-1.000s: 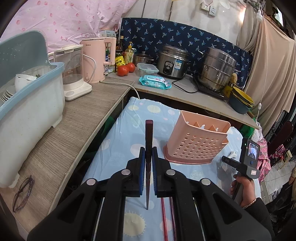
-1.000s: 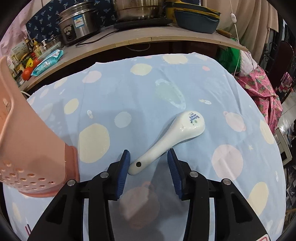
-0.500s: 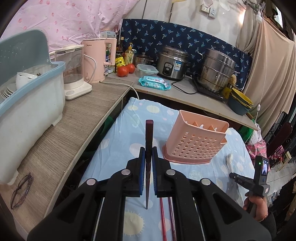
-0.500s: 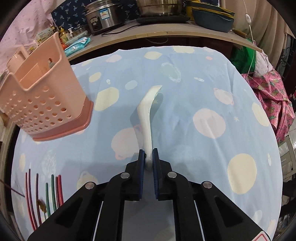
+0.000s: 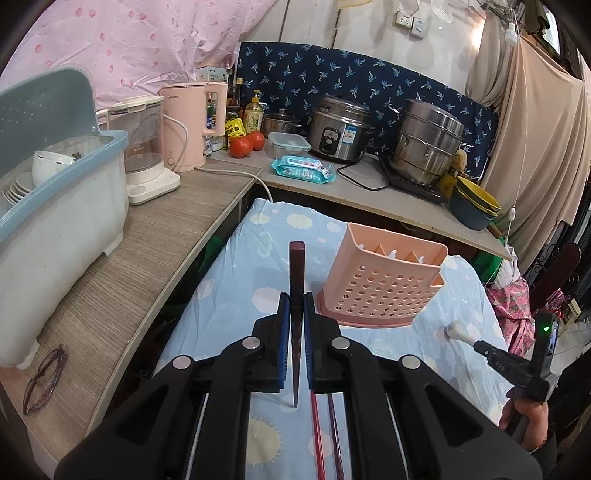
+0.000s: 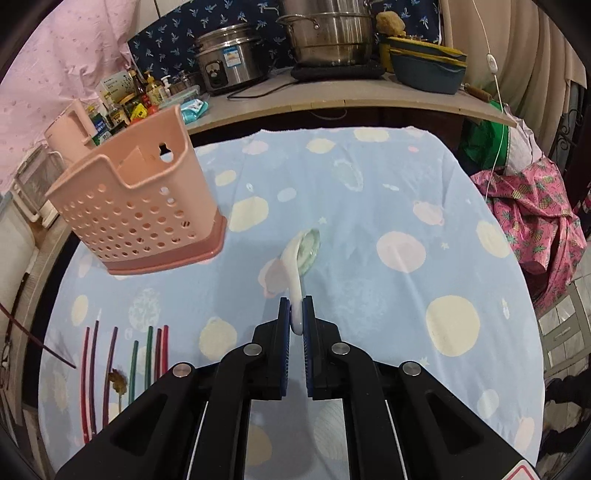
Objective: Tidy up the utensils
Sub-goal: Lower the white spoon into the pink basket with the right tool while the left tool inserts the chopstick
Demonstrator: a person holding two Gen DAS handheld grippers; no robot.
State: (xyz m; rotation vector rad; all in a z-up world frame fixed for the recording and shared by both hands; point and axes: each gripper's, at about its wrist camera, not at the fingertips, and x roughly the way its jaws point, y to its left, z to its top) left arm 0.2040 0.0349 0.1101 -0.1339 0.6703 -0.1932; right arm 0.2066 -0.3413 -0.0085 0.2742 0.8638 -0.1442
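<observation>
Pink dotted sheet (image 5: 129, 48) hangs left, navy leaf-print cloth (image 5: 351, 85) backs the worktop (image 5: 155, 236). White wall (image 5: 369, 29) above carries a socket (image 5: 406, 18). Beige curtain (image 5: 535, 140) right. Blue sun-print cloth (image 6: 369, 206) covers the table. Light is dim indoor.

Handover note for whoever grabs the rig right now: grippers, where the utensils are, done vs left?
Left hand-held gripper: shut on a dark red chopstick, held above the blue cloth.
Right hand-held gripper: shut on the handle of the white spoon, bowl pointing away, lifted off the cloth.
Pink utensil holder: upright on the cloth, ahead and to the left of the right gripper. White tips show inside it in the left wrist view; I cannot tell what they are.
Loose chopsticks, red, purple and green, lie on the cloth near its left edge.
Left: drop spoon and held chopstick into the holder, then the loose chopsticks.
</observation>
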